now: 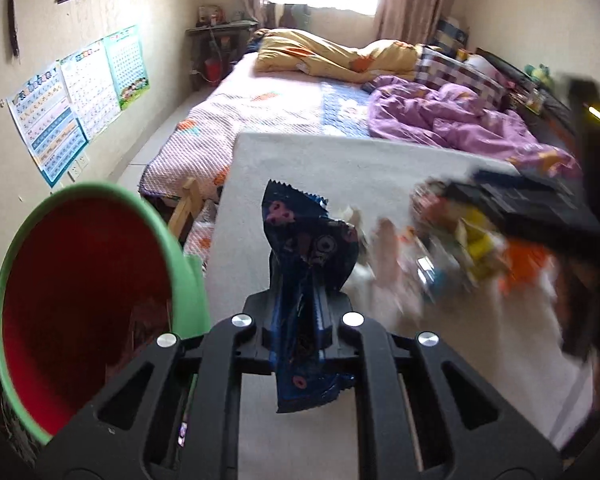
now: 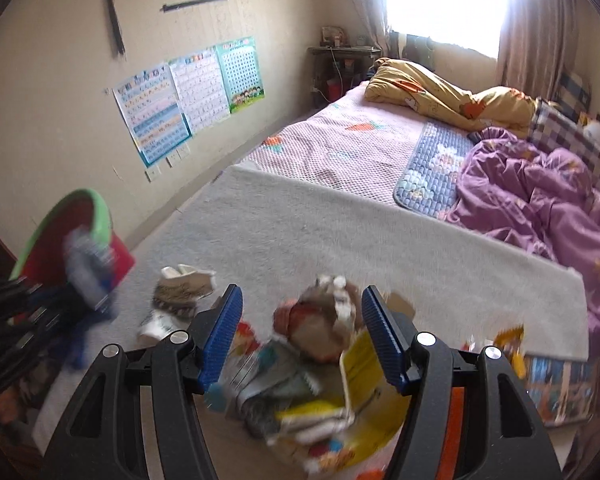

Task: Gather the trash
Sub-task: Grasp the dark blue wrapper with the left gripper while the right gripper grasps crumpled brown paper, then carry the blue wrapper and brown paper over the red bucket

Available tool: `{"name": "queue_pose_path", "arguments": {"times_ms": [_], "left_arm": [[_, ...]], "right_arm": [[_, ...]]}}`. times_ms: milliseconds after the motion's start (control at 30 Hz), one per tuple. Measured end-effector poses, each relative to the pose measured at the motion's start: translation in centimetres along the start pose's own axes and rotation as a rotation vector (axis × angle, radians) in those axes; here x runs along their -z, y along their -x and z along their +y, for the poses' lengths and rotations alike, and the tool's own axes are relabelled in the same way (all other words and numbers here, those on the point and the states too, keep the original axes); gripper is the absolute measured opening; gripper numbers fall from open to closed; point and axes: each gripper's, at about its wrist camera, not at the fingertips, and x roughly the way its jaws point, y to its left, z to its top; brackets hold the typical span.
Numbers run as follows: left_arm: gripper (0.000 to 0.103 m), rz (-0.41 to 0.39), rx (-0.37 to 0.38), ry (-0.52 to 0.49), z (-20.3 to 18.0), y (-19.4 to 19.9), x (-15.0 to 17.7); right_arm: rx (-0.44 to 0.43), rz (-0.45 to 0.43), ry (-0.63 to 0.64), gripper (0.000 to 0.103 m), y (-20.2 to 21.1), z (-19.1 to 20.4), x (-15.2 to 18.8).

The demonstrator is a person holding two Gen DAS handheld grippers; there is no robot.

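Observation:
My left gripper (image 1: 300, 300) is shut on a dark blue snack wrapper (image 1: 306, 248), which sticks up above the jaws and hangs below them. Left of it stands a green-rimmed bin with a red inside (image 1: 76, 280). In the right wrist view the same wrapper (image 2: 88, 268) shows blurred in front of the bin (image 2: 100, 212). My right gripper (image 2: 302, 328) is open above a pile of wrappers (image 2: 320, 380) on the grey table (image 2: 300, 232); a crumpled brown wrapper (image 2: 324, 320) lies between its blue pads (image 2: 380, 336) without touching them. The pile (image 1: 460, 248) is blurred in the left wrist view.
More crumpled paper (image 2: 180, 292) lies left of the pile. A colourful packet (image 2: 560, 388) sits at the table's right edge. Behind the table is a bed (image 2: 360, 140) with purple and yellow bedding. Posters (image 2: 188, 92) hang on the left wall.

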Motion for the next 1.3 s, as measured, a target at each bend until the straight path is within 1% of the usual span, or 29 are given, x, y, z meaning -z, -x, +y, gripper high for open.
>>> {"name": "queue_pose_path", "arguments": {"times_ms": [33, 67, 100, 233, 267, 300, 333, 400, 467, 500, 533, 567, 600, 667, 733, 767, 900, 933, 967, 1000, 1133, 1300], "left_arm": [[0.012, 0.01, 0.007, -0.004, -0.1, 0.5, 0.6], [0.013, 0.02, 0.013, -0.004, -0.1, 0.7, 1.2], [0.013, 0.037, 0.021, 0.001, -0.1, 1.1, 2.0], [0.014, 0.091, 0.023, 0.037, 0.3, 1.1, 4.9], [0.014, 0.101, 0.025, 0.053, 0.6, 1.0, 5.5], [0.016, 0.105, 0.025, 0.074, 0.8, 0.9, 6.1], [0.02, 0.106, 0.026, 0.083, 1.1, 0.7, 6.3], [0.022, 0.11, 0.023, 0.099, 1.3, 0.5, 6.9], [0.032, 0.099, 0.02, 0.115, 1.6, 0.4, 7.0], [0.033, 0.096, 0.023, 0.123, 1.6, 0.5, 7.1], [0.04, 0.092, 0.026, 0.131, 1.5, 0.6, 7.1], [0.044, 0.086, 0.03, 0.142, 1.5, 0.8, 7.1], [0.047, 0.077, 0.039, 0.151, 1.4, 0.9, 7.1], [0.048, 0.067, 0.051, 0.169, 1.2, 1.0, 7.1], [0.056, 0.063, 0.052, 0.19, 1.3, 0.8, 7.0], [0.056, 0.065, 0.054, 0.2, 1.2, 0.3, 7.0], [0.056, 0.128, 0.048, 0.199, 0.8, -1.3, 7.8], [0.051, 0.13, 0.046, 0.192, 0.6, -1.4, 8.1], [0.043, 0.135, 0.045, 0.185, 0.5, -1.4, 8.4], [0.042, 0.135, 0.046, 0.182, 0.4, -1.4, 8.7], [0.029, 0.095, 0.032, 0.18, 0.3, 0.0, 8.6], [0.028, 0.002, -0.002, 0.179, 1.0, 3.0, 7.8]], "right_arm": [[0.004, 0.023, 0.008, 0.061, -0.6, 0.0, -0.2], [0.003, 0.073, 0.02, 0.061, -1.6, 0.0, -0.5], [0.004, 0.117, 0.03, 0.058, -2.4, 0.0, -0.6], [0.021, 0.208, 0.053, 0.057, -3.9, 0.1, 0.0], [0.031, 0.219, 0.055, 0.053, -4.1, 0.0, 0.2], [0.037, 0.225, 0.055, 0.04, -4.2, 0.0, 0.5], [0.029, 0.228, 0.049, 0.037, -4.2, 0.0, 0.7], [0.011, 0.195, 0.037, 0.035, -3.5, 0.0, 0.8], [-0.006, 0.148, 0.025, 0.035, -2.3, 0.1, 0.7], [-0.014, 0.119, 0.016, 0.035, -1.5, 0.2, 0.5], [-0.025, 0.083, 0.008, 0.035, -0.2, 0.4, 0.4], [-0.035, 0.054, 0.003, 0.035, 0.8, 0.7, 0.2], [-0.047, 0.028, -0.002, 0.035, 1.9, 1.0, 0.1], [-0.075, -0.018, -0.004, 0.035, 4.0, 1.8, 0.5], [-0.101, -0.034, -0.012, 0.035, 5.4, 2.6, 0.9], [-0.111, -0.034, -0.016, 0.035, 5.7, 3.0, 1.2], [-0.153, -0.017, -0.033, 0.035, 6.6, 4.8, 2.8], [-0.158, -0.014, -0.035, 0.035, 6.8, 5.2, 3.2], [-0.165, -0.01, -0.037, 0.035, 7.0, 5.6, 3.7], [-0.17, -0.008, -0.039, 0.036, 7.1, 5.9, 4.0], [-0.197, -0.013, -0.062, 0.036, 7.8, 7.1, 4.9], [-0.231, -0.049, -0.07, 0.036, 9.0, 8.4, 4.8]]}}
